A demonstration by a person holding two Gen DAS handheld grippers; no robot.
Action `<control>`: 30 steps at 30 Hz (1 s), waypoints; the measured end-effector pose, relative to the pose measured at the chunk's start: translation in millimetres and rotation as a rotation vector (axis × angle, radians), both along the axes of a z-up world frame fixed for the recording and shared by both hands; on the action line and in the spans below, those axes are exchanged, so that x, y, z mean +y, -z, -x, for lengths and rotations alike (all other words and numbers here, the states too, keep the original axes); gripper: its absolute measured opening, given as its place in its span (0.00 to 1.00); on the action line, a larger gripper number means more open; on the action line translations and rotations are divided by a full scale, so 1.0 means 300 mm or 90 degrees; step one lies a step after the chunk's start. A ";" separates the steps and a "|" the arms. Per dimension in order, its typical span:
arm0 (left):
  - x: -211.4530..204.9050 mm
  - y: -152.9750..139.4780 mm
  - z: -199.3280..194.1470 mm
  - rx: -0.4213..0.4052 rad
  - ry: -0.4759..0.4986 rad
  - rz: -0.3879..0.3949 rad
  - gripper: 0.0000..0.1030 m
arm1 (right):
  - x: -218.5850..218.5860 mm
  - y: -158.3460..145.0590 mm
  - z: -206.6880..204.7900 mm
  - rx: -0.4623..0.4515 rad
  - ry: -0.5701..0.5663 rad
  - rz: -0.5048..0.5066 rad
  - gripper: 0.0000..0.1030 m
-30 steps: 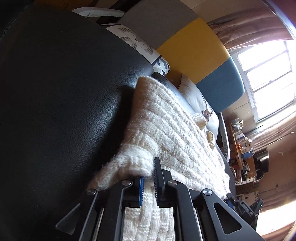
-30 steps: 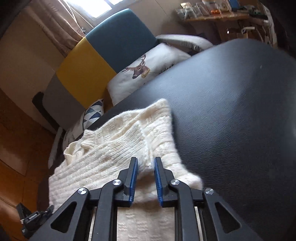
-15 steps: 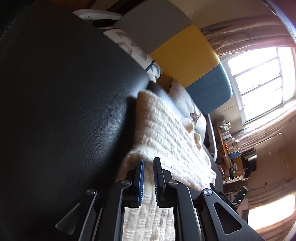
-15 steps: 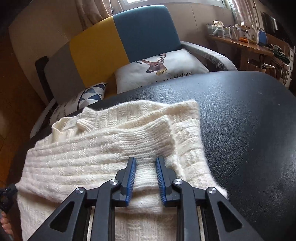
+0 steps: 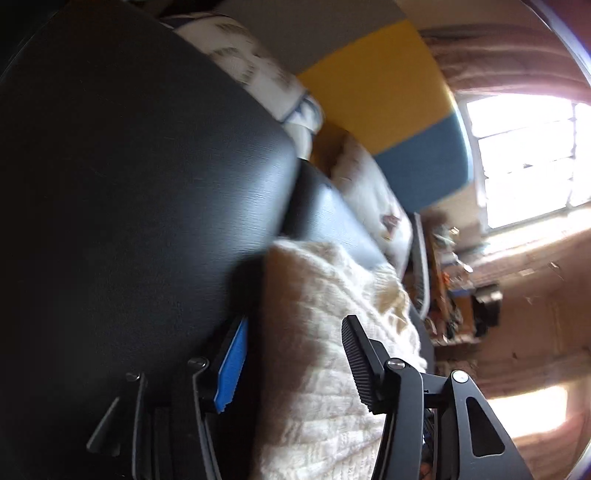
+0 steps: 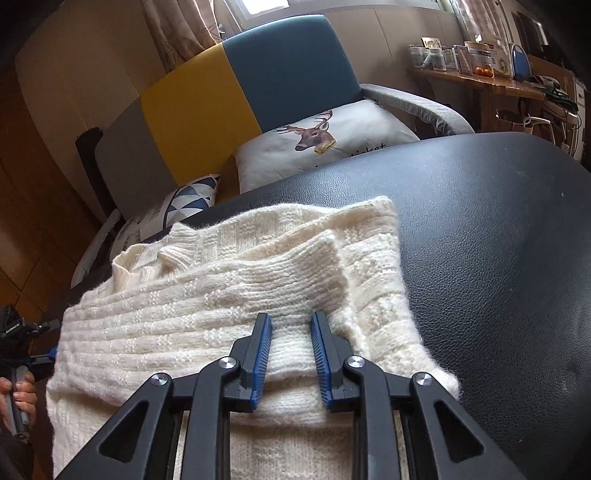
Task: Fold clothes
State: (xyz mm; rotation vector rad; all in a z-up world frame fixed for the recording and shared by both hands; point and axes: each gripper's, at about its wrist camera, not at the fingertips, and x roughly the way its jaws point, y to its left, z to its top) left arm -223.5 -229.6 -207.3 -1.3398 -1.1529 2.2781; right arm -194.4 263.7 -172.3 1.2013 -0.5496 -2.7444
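Right wrist view: cream knit sweater [image 6: 229, 295] lies partly folded on a black leather surface [image 6: 498, 240], a sleeve laid across its body.

Right gripper [image 6: 291, 354] fingers stand a little apart over the sleeve cuff, gripping nothing; left gripper [image 5: 291, 365] fingers gape wide at the sweater's edge, empty. The knit looks soft, bulky and stretchy, likely clingy rather than slippery; ribbed hems or folded edges seem the firmest hold.

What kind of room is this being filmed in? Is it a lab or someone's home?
It looks like a lived-in home, probably a living room. A patchwork armchair holds a deer-print cushion, curtains hang by a bright window, and a cluttered wooden side table stands nearby. The cream sweater lies on a black padded surface.
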 end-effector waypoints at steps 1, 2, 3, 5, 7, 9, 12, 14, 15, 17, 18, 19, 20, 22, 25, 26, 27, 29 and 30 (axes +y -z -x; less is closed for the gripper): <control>0.011 0.008 0.020 -0.001 0.012 -0.002 0.41 | 0.002 0.000 0.000 0.001 0.000 0.003 0.22; 0.029 0.002 0.029 0.014 0.031 0.006 0.18 | 0.000 0.000 -0.001 0.001 0.001 0.001 0.22; 0.046 -0.024 0.019 0.043 0.036 0.021 0.14 | -0.001 -0.001 -0.002 0.002 0.002 -0.001 0.22; 0.077 -0.086 -0.013 0.106 0.033 0.051 0.14 | -0.006 -0.003 -0.002 0.002 0.003 -0.007 0.22; 0.115 -0.132 -0.041 0.132 0.024 0.150 0.14 | -0.017 -0.004 -0.001 0.000 0.004 -0.022 0.22; 0.144 -0.102 -0.023 0.098 0.026 0.260 0.14 | -0.025 -0.005 -0.001 -0.001 0.003 -0.035 0.22; 0.163 -0.048 0.010 0.062 0.036 0.328 0.15 | -0.026 -0.005 0.000 -0.001 0.003 -0.041 0.22; 0.170 -0.059 0.015 0.053 0.035 0.347 0.21 | -0.025 -0.003 0.001 -0.001 0.003 -0.041 0.22; 0.168 -0.068 0.014 0.046 0.031 0.349 0.22 | -0.024 -0.002 0.001 -0.001 0.003 -0.039 0.22; 0.181 -0.079 -0.019 0.052 0.036 0.336 0.26 | -0.019 -0.001 0.000 0.000 0.003 -0.033 0.22; 0.189 -0.084 -0.038 0.057 0.040 0.328 0.26 | -0.017 -0.001 0.000 0.001 0.003 -0.030 0.22; 0.198 -0.089 -0.057 0.062 0.045 0.320 0.26 | -0.014 0.000 -0.001 0.001 0.003 -0.026 0.22; 0.206 -0.095 -0.076 0.066 0.049 0.312 0.26 | -0.012 0.000 -0.001 0.002 0.003 -0.023 0.22; 0.223 -0.105 -0.113 0.075 0.057 0.297 0.28 | -0.009 -0.001 -0.001 0.001 0.004 -0.018 0.22; 0.249 -0.121 -0.170 0.089 0.070 0.273 0.34 | -0.010 -0.012 0.003 -0.006 0.004 -0.015 0.22; 0.257 -0.126 -0.189 0.094 0.074 0.265 0.34 | -0.015 -0.024 0.003 -0.007 0.003 -0.016 0.22; 0.265 -0.131 -0.207 0.098 0.078 0.258 0.34 | -0.019 -0.037 0.002 -0.008 0.002 -0.018 0.22; 0.278 -0.121 -0.236 0.089 0.083 0.263 0.34 | -0.029 -0.062 0.001 -0.010 0.000 -0.021 0.22; 0.274 -0.095 -0.240 0.068 0.078 0.290 0.33 | -0.033 -0.066 0.001 -0.014 0.001 -0.032 0.22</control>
